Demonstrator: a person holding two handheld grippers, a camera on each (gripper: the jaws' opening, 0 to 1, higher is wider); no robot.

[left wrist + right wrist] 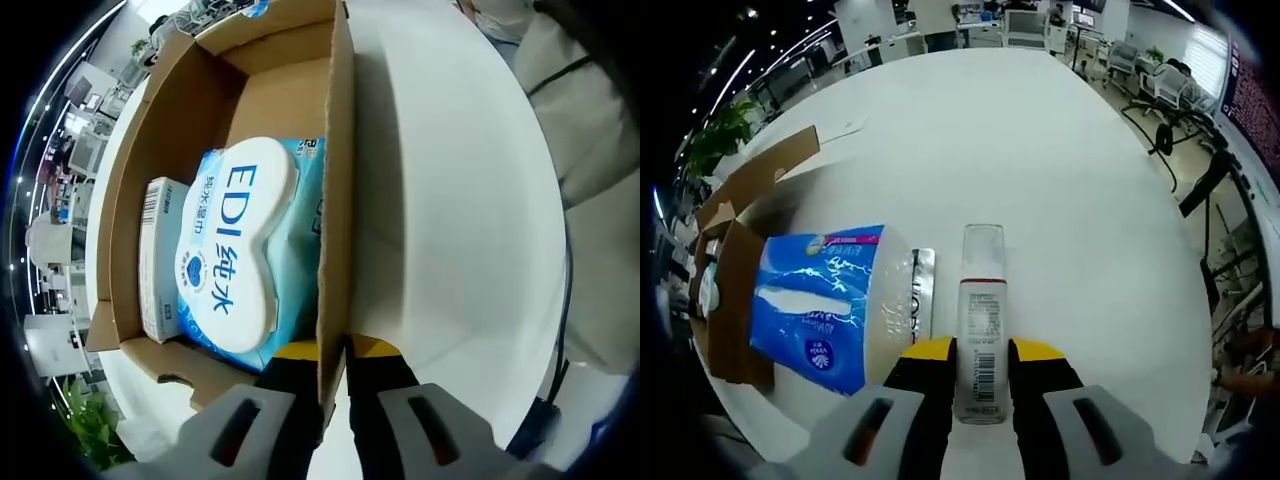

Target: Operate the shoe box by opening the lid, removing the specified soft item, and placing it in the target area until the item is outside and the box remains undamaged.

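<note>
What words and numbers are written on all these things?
"EDI 纯水" – large blue letters on the white lid of the wet wipes pack in the cardboard box.
"纯水湿巾" – smaller, on the same lid.
White carton beside it: barcode, print too small.
Clear bottle in the right gripper: barcode label, unreadable.
Blue packet: logo blurred.

White round table (1060,180), perhaps office desks (1020,22) behind.
</note>
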